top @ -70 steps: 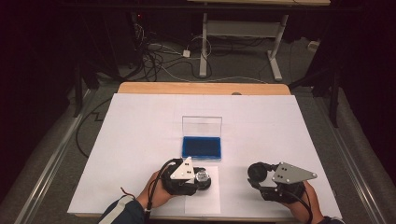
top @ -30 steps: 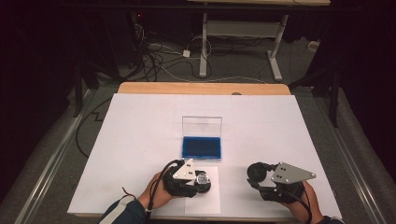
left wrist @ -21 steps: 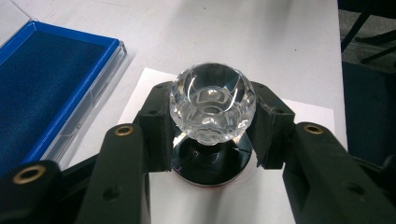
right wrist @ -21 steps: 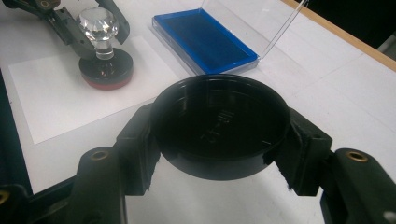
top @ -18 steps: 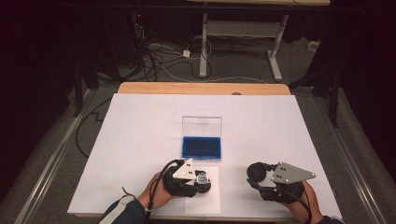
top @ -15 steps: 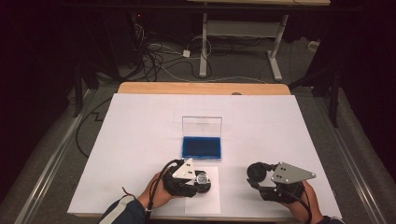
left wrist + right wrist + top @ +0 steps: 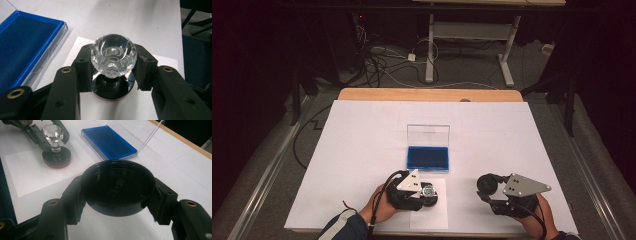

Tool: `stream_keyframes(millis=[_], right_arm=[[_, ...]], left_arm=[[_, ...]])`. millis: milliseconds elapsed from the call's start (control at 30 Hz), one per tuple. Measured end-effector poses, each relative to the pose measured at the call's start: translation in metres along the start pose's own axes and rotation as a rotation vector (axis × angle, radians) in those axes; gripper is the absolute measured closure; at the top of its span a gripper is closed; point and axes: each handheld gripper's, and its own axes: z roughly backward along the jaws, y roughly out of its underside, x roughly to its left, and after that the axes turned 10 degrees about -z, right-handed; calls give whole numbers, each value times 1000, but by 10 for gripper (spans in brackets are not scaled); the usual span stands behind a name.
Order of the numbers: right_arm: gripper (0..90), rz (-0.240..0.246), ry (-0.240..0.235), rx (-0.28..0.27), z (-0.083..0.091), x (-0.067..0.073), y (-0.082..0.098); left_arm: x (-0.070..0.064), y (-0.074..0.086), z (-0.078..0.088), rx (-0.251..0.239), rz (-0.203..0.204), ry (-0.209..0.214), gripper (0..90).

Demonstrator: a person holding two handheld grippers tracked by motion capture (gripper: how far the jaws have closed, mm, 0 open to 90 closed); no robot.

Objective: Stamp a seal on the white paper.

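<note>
High view: the left hand-held gripper (image 7: 428, 192) presses a stamp (image 7: 429, 193) onto a paper sheet (image 7: 434, 216) at the bench's (image 7: 362, 130) 6 o'clock edge.

Left gripper view: its jaws clamp the stamp's crystal knob (image 7: 114, 55); a tilt could smear the print.

Right gripper view: the right hand-held gripper (image 7: 116, 195) clamps the black cap (image 7: 117, 187), held level; the blue ink pad case (image 7: 108, 142) lies at 12 o'clock.

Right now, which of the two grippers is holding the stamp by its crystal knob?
The left gripper: it is shut on the stamp, clamping its clear faceted knob as the stamp stands on the paper sheet. The right gripper holds the black round cap.
</note>
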Motion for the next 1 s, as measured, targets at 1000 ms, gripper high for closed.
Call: stream_keyframes(millis=[1000], right_arm=[[385, 0, 4, -4, 1, 0, 0]], left_arm=[[5, -6, 18, -74, 4, -45, 541]])
